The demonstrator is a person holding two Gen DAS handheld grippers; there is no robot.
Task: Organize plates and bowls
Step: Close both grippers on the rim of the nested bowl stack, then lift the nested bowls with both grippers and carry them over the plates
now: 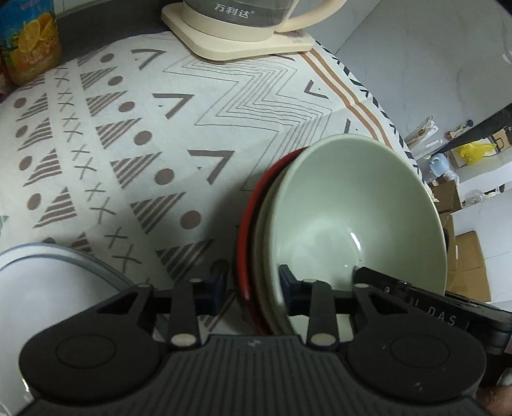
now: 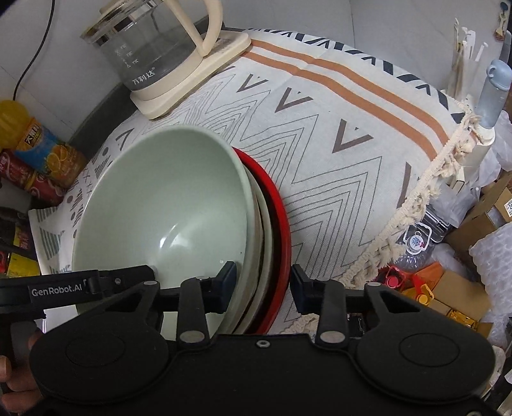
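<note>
Left of the left gripper (image 1: 252,281), a white plate (image 1: 48,288) runs off the frame's edge. Between the right gripper (image 2: 263,281) fingers, the stacked rims under the green bowl (image 2: 160,204) hide one another; how many pieces lie above the red plate (image 2: 281,224) cannot be told.

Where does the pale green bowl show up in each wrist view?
Left wrist: pale green bowl lower right, nested on the red dish, rim between the left tool's fingers.
Right wrist: the bowl sits left of centre, the stack's rims between the right tool's fingers.
Shared landmark: the kettle at the top.
</note>
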